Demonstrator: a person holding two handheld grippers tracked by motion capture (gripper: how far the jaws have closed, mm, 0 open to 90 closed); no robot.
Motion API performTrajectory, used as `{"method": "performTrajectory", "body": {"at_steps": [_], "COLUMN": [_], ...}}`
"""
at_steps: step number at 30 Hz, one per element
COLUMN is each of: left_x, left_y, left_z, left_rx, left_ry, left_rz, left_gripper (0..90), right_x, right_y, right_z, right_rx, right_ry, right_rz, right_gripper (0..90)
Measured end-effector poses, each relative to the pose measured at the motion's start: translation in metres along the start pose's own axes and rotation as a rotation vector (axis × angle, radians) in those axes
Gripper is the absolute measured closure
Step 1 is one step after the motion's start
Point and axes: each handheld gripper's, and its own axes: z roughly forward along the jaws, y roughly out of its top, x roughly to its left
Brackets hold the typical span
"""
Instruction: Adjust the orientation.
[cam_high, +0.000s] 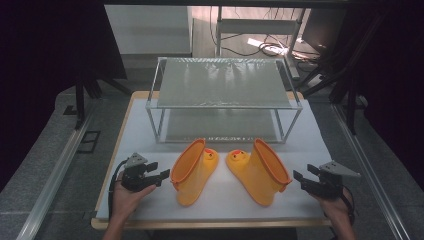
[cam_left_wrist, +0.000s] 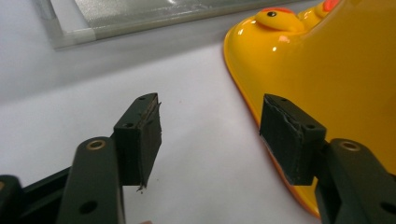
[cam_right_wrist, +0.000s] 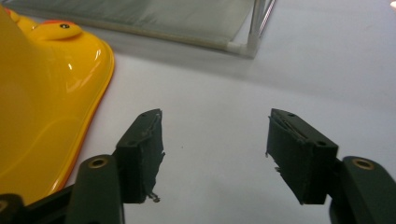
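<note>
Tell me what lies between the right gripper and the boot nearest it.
Nothing: between the right gripper and the right yellow boot there is a short stretch of bare white table mat, seen in the high view and the right gripper view.

Two glossy yellow duck-faced rain boots, left boot (cam_high: 192, 172) and right boot (cam_high: 260, 171), lying on their sides on the white tabletop, toes near together, openings facing outward.

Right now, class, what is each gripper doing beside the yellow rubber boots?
Left gripper: open, holding nothing, beside the left yellow rubber boot.
Right gripper: open, holding nothing, beside the right yellow rubber boot.
</note>
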Motion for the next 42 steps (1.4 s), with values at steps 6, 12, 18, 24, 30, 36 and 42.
{"method": "performTrajectory", "body": {"at_steps": [6, 12, 18, 24, 30, 36, 42], "left_x": [0.0, -0.007, -0.014, -0.027, -0.037, -0.052, -0.067], "left_y": [-0.001, -0.013, -0.016, -0.009, -0.008, -0.011, -0.009], "left_z": [-0.004, -0.02, -0.015, 0.029, 0.032, 0.038, 0.046], "left_rx": [-0.001, 0.004, 0.054, 0.168, 0.192, 0.187, 0.196], "left_ry": [-0.002, -0.024, -0.08, -0.16, -0.15, -0.193, -0.221], "left_rz": [-0.012, 0.005, 0.037, 0.096, 0.134, 0.137, 0.147], "left_gripper": [62.7, 79.4, 89.8, 90.0, 90.0, 90.0, 90.0], "right_x": [-0.006, -0.011, -0.017, -0.019, -0.019, -0.014, -0.012], "right_y": [-0.002, -0.002, -0.007, -0.008, -0.009, -0.008, -0.01], "right_z": [-0.004, -0.005, -0.002, -0.002, -0.001, 0.003, 0.007], "right_rx": [-0.005, -0.011, 0.0, -0.002, 0.004, 0.012, 0.033], "right_ry": [0.024, 0.007, -0.014, -0.021, -0.016, -0.004, 0.005], "right_rz": [0.016, 0.023, 0.076, 0.089, 0.087, 0.078, 0.073], "right_gripper": [44.6, 43.8, 43.9, 43.9, 43.8, 43.4, 42.9]}}
